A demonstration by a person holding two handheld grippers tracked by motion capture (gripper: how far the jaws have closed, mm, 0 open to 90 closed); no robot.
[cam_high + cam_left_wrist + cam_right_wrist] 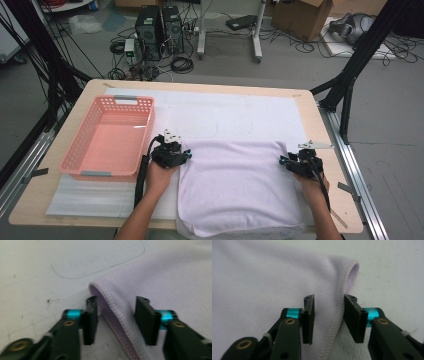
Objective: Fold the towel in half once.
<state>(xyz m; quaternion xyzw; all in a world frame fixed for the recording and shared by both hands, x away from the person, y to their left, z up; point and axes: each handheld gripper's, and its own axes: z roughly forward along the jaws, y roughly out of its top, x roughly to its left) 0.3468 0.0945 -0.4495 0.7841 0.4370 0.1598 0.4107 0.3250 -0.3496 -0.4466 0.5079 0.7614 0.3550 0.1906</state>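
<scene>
Pink mesh basket (107, 137) bare inside; both tongs (186, 153) (283, 161) parted astride lilac towel (237, 185) hems, not pinching.

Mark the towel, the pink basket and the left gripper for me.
towel (240, 185): high view, middle of the cloth.
pink basket (75, 145): high view, left wall.
left gripper (116, 315): left gripper view, midway between its fingertips, over the towel's hem.
</scene>
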